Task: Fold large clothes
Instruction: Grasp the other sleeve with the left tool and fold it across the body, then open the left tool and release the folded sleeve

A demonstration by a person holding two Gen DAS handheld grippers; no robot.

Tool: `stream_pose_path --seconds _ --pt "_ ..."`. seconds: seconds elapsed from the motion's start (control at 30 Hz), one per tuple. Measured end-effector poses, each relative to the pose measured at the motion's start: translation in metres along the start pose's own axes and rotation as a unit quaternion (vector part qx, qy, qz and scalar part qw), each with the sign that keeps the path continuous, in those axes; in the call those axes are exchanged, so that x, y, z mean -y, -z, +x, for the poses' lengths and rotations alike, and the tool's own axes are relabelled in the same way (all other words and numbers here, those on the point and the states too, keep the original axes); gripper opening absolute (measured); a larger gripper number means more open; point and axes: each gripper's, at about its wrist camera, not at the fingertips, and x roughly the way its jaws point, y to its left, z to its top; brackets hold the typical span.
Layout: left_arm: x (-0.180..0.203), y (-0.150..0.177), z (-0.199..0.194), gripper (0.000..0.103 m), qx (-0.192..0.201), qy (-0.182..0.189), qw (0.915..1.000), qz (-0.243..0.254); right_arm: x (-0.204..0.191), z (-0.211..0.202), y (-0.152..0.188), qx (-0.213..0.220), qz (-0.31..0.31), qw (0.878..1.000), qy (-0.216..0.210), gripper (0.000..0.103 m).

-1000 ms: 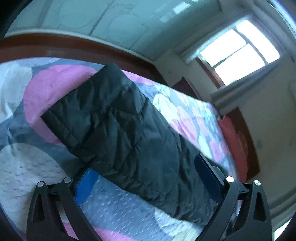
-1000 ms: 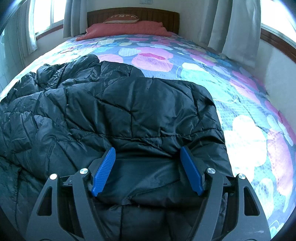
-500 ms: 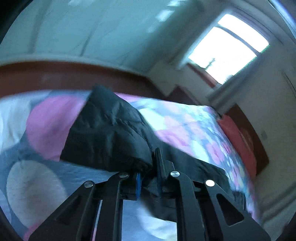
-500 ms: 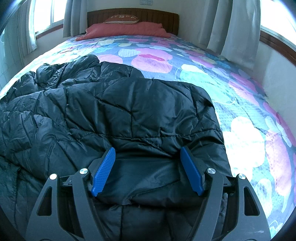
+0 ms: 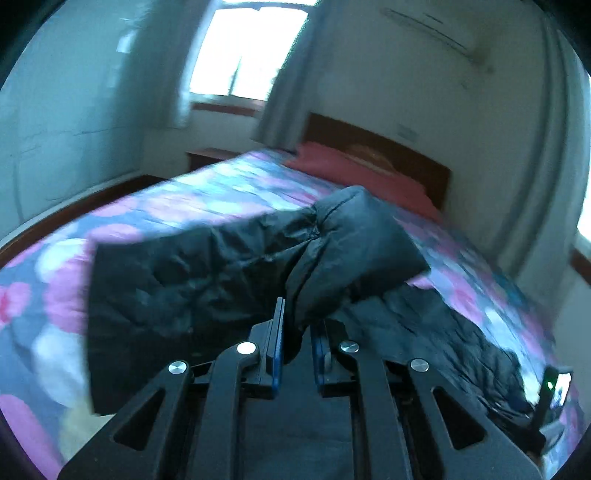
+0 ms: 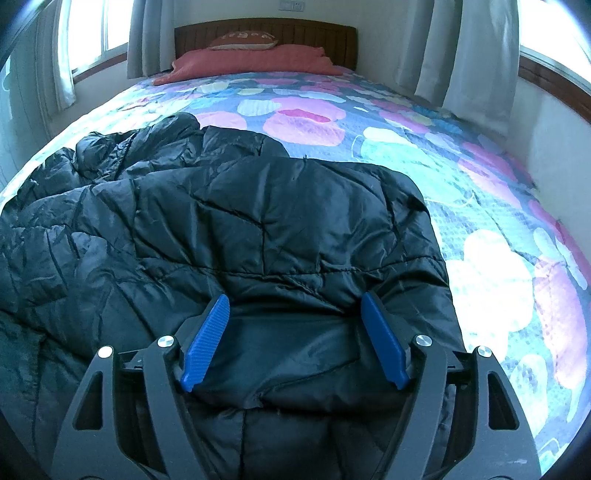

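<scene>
A large black quilted jacket [image 6: 258, 229] lies spread on the bed. In the left wrist view my left gripper [image 5: 295, 332] is shut on a fold of the jacket's sleeve [image 5: 221, 266] and holds it lifted above the bedspread. The sleeve hangs across the view, with the rest of the jacket [image 5: 424, 332] below at right. My right gripper [image 6: 295, 332] is open, its blue fingers [image 6: 207, 339] resting over the jacket's near edge with fabric between them.
The flowered bedspread [image 6: 480, 258] covers the bed. A red pillow [image 6: 251, 61] and a wooden headboard [image 6: 266, 31] are at the far end. Curtained windows and walls stand on both sides. The other gripper's tip [image 5: 554, 391] shows low right in the left wrist view.
My left gripper closed on the sleeve and lifted it, swinging round toward the headboard. My right gripper has stayed open and still.
</scene>
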Motion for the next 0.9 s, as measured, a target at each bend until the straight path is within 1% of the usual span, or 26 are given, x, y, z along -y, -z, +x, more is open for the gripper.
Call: stream_pose_path --seconds 0.1,0.17,0.2,0.27,0.3,0.37,0.4,0.47,0.5,0.53,0.57,0.63,0.7,0.83,0.9 --pt "0.038 0.017 0.018 0.013 -0.017 0.017 0.9992 0.033 0.000 0.000 0.000 0.000 0.000 1.000 -0.008 0.078" --pt "0.064 0.029 0.033 0.013 -0.035 0.031 0.9977 0.050 0.002 0.001 -0.001 0.000 0.000 1.000 -0.010 0.079" --pt "0.069 0.034 0.037 0.013 -0.041 0.034 0.9971 0.054 0.000 0.000 -0.001 0.000 0.000 1.000 -0.010 0.079" --pt "0.088 0.047 0.051 0.013 -0.065 0.045 0.9948 0.064 -0.002 -0.001 0.000 0.000 0.001 1.000 -0.011 0.079" --pt "0.098 0.053 0.060 0.013 -0.085 0.050 0.9926 0.071 0.000 -0.001 -0.001 0.000 0.002 1.000 -0.014 0.080" --pt "0.107 0.061 0.069 0.015 -0.104 0.051 0.9899 0.082 -0.001 -0.002 -0.001 0.000 0.004 1.000 -0.018 0.080" --pt "0.112 0.065 0.069 0.015 -0.107 0.050 0.9887 0.092 -0.001 -0.003 -0.001 -0.001 0.005 1.000 -0.020 0.081" --pt "0.119 0.070 0.063 0.026 -0.113 0.048 0.9865 0.109 -0.002 -0.004 -0.002 -0.002 0.004 1.000 -0.021 0.081" --pt "0.121 0.070 0.059 0.035 -0.116 0.050 0.9857 0.112 -0.002 -0.005 -0.002 -0.003 0.002 1.000 -0.021 0.081" --pt "0.125 0.071 0.056 0.037 -0.114 0.051 0.9857 0.112 -0.002 -0.007 -0.003 -0.005 0.000 1.000 -0.021 0.081" --pt "0.122 0.076 0.043 0.039 -0.113 0.056 0.9857 0.112 -0.003 -0.010 -0.002 -0.006 -0.002 1.000 -0.020 0.081" --pt "0.125 0.078 0.040 0.052 -0.111 0.065 0.9857 0.110 -0.002 -0.018 -0.003 -0.009 0.000 1.000 -0.021 0.081" --pt "0.117 0.077 0.028 0.053 -0.106 0.074 0.9864 0.102 -0.002 -0.028 -0.005 -0.009 0.009 1.000 -0.029 0.081" --pt "0.102 0.074 0.009 0.053 -0.100 0.080 0.9869 0.098 -0.012 -0.049 -0.011 0.003 0.007 0.999 -0.045 0.081" --pt "0.090 0.071 -0.007 0.053 -0.089 0.080 0.9883 0.095 -0.021 -0.059 -0.017 0.009 0.012 0.998 -0.068 0.081"
